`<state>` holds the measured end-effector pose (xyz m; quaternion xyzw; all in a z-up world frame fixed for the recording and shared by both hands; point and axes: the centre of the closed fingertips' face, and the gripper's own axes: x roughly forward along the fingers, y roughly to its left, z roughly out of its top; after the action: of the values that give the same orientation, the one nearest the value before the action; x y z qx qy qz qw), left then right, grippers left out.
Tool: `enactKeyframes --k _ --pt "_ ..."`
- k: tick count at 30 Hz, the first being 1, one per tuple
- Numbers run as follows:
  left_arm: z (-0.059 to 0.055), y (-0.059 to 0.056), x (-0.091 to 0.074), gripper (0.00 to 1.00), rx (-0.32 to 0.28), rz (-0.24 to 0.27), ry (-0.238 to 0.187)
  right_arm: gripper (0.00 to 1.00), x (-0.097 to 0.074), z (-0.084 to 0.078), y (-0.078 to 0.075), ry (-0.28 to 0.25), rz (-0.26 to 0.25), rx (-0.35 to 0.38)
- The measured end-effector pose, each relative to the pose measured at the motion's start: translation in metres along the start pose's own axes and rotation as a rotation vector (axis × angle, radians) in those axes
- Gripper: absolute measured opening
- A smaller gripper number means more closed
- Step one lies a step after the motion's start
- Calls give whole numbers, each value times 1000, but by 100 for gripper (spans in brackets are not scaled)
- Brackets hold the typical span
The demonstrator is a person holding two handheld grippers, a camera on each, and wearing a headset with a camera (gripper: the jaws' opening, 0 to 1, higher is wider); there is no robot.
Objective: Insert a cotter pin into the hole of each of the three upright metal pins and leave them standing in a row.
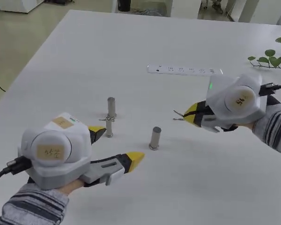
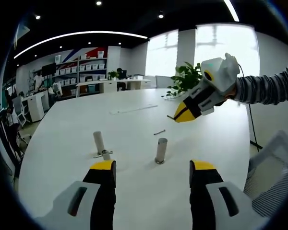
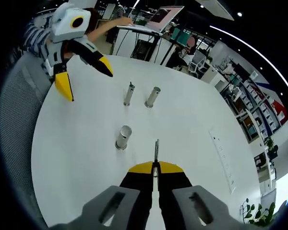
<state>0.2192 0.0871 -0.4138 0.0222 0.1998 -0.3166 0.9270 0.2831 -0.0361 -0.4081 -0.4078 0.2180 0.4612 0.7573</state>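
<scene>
Three upright metal pins stand on the white table point(image 1: 75, 61): a far one point(image 1: 111, 107), a thinner one point(image 1: 109, 127) just in front of it with a cotter pin point(image 1: 105, 119) across its top, and a thicker one point(image 1: 155, 138) to the right. My left gripper point(image 1: 116, 144) is open, its yellow fingertips point(image 2: 103, 167) spread in front of the pins point(image 2: 161, 150). To the right of the thick pin point(image 3: 123, 137), my right gripper point(image 1: 192, 114) hovers above the table, shut on a thin cotter pin point(image 3: 156, 152) that sticks out forward.
A white power strip point(image 1: 185, 70) lies farther back on the table. Green plant leaves point(image 1: 271, 57) reach in at the right edge. A chair point(image 2: 278, 163) stands beside the table, with office shelves and desks beyond.
</scene>
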Motion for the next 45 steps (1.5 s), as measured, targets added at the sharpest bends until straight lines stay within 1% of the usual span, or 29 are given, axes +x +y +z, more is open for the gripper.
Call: enactKeyframes --k 3,5,9,12,13,14,15,18,21,24,25,27,30,32,36,45 --pt "4 -3 1 55 -6 -14 -9 0 -3 10 6 -32 3 -16" --pt "7 -6 2 51 -12 -37 -12 0 -4 18 11 -72 10 -30" --pt "13 -14 4 42 -40 -80 -23 0 -5 28 26 -110 34 -62" --pt "17 -17 5 41 -58 -89 -31 0 -5 31 35 -124 48 -82" --pt "17 -18 5 40 -75 -95 -31 0 -5 32 39 -128 59 -91" --pt "19 -22 6 39 -100 -113 -35 0 -5 33 40 -129 60 -95" --pt "19 -23 6 37 -106 -118 -35 0 -5 34 46 -133 71 -112" --pt "18 -25 7 33 -114 -126 -29 0 -4 37 53 -140 81 -142" --pt "14 -29 8 31 -155 -140 -13 0 -4 40 62 -147 97 -166" --pt "13 -31 8 30 -178 -147 -7 0 -3 44 69 -154 109 -188" --pt "12 -33 8 27 -195 -154 -3 0 -3 45 71 -157 111 -195" --pt "12 -35 8 23 -212 -161 -3 0 -3 48 75 -163 118 -206" --pt "13 -37 8 20 -248 -171 -7 0 -2 52 81 -166 122 -246" --pt "13 -39 8 16 -268 -180 -9 0 -2 54 84 -169 125 -259" --pt "13 -43 9 9 -268 -190 -14 0 -2 57 89 -175 131 -282" --pt "11 -47 9 2 -299 -204 -15 0 -3 61 93 -182 132 -306"
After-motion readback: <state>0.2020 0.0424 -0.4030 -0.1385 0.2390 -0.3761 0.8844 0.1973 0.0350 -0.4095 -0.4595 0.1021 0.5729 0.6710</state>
